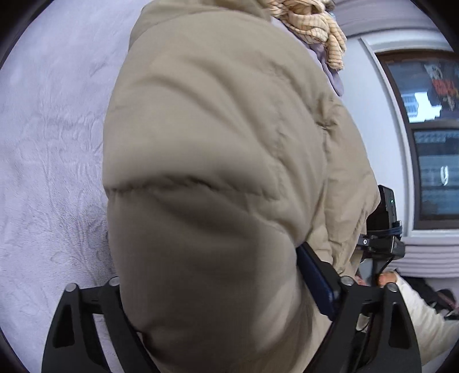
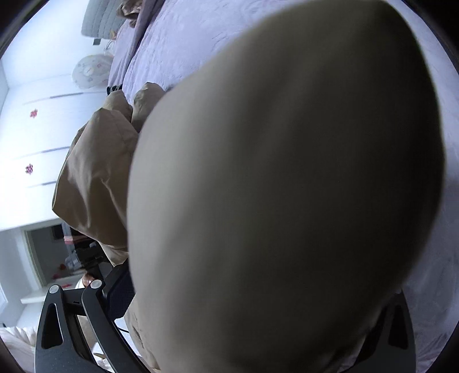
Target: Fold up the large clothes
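A big beige padded jacket [image 1: 218, 160] fills the left wrist view, bulging between the fingers of my left gripper [image 1: 229, 287], which is shut on it; only the right blue pad [image 1: 315, 284] shows. In the right wrist view the same jacket [image 2: 287, 186] blocks most of the frame, blurred and very close. My right gripper [image 2: 229, 301] is shut on it, its fingertips hidden under the fabric. The jacket hangs above the lilac bedspread [image 1: 51, 160]. The other gripper [image 1: 381, 229] shows at the jacket's right edge.
A checked cream cloth [image 1: 318, 25] lies at the top on the bed. A window [image 1: 436, 143] is at the right. White wardrobe doors [image 2: 34, 143] and a doorway [image 2: 46, 252] are left of the bed [image 2: 186, 43]. Grey headboard [image 2: 100, 20] at top.
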